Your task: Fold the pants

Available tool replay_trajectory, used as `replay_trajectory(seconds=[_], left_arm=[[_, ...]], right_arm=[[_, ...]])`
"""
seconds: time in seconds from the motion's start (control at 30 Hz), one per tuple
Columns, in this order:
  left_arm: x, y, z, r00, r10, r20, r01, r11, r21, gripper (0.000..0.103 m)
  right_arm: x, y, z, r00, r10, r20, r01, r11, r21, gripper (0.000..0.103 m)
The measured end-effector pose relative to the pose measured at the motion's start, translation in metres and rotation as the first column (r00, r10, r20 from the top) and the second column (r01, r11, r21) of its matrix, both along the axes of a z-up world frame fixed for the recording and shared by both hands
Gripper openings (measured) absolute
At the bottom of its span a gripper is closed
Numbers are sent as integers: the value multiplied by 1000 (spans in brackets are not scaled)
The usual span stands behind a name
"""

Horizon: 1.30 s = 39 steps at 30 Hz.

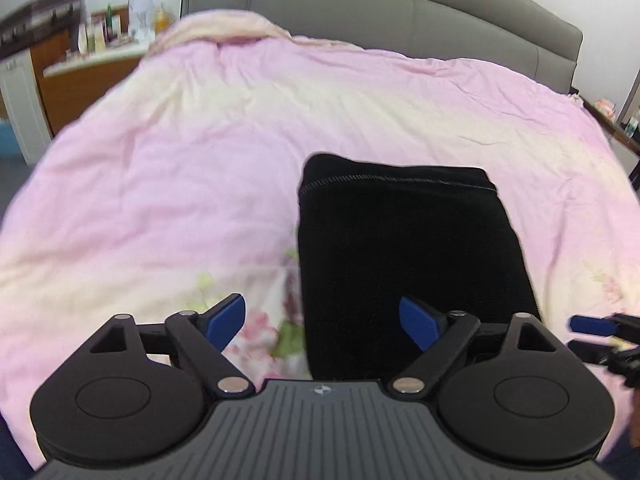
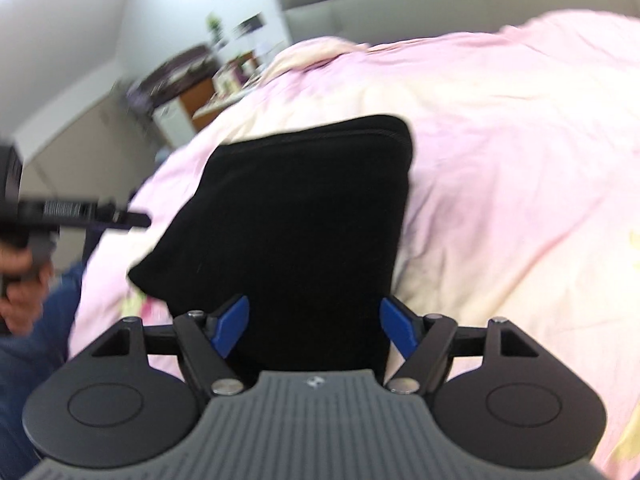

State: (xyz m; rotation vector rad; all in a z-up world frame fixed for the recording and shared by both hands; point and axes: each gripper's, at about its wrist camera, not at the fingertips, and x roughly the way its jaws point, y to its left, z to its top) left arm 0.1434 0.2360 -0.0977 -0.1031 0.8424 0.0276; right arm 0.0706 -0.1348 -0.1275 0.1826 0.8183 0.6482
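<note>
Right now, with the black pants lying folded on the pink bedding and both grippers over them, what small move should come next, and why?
Probably draw both grippers back. The pants already lie as a compact dark rectangle on the bedding. The left gripper and the right gripper both stand open with nothing pinched. The near edge is hidden, so a last check of it may be worthwhile.

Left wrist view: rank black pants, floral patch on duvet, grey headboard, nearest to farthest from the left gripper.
From the left gripper:
1. Floral patch, between the fingers, left of the pants.
2. Black pants, ahead right; near edge too close to call against 1.
3. Grey headboard, far end.
</note>
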Motion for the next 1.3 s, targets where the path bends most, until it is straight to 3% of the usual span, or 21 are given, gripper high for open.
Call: replay_trajectory(seconds=[0.07, 0.1, 0.17, 0.23, 0.33, 0.43, 0.53, 0.7, 0.87, 1.1, 1.3], left_arm=[[4, 0, -6, 999, 31, 38, -33, 997, 75, 102], [7, 2, -9, 999, 24, 43, -27, 998, 64, 102], [22, 14, -22, 999, -7, -47, 3, 996, -85, 102], [34, 22, -38, 989, -36, -146, 2, 974, -225, 102], [40, 23, -54, 984, -38, -177, -17, 954, -298, 102], [46, 28, -67, 977, -40, -208, -49, 914, -403, 103], [54, 32, -80, 969, -39, -243, -70, 903, -425, 103], [64, 45, -101, 959, -76, -272, -95, 820, -564, 103], [75, 51, -110, 953, -132, -275, -66, 790, -609, 103], [91, 62, -127, 934, -232, -273, -20, 726, -687, 103], [86, 60, -129, 936, -228, -268, -21, 724, -689, 103]], right_arm=[[8, -4, -2, 999, -34, -18, 35, 999, 22, 73], [13, -7, -3, 998, -48, -34, 49, 998, 38, 76], [25, -9, -6, 996, -56, -75, 62, 995, 75, 77], [39, -9, -9, 991, -52, -123, 65, 992, 105, 84], [64, -17, -17, 979, -42, -201, 73, 986, 151, 84], [90, -19, -32, 953, -34, -300, 98, 974, 204, 85], [115, -18, -48, 923, -10, -384, 113, 963, 246, 85], [140, -24, -75, 873, 20, -488, 160, 933, 324, 86], [155, -22, -90, 849, 60, -526, 156, 921, 357, 93], [168, -15, -101, 827, 117, -549, 143, 902, 407, 97], [177, -1, -110, 826, 151, -543, 137, 881, 453, 98]])
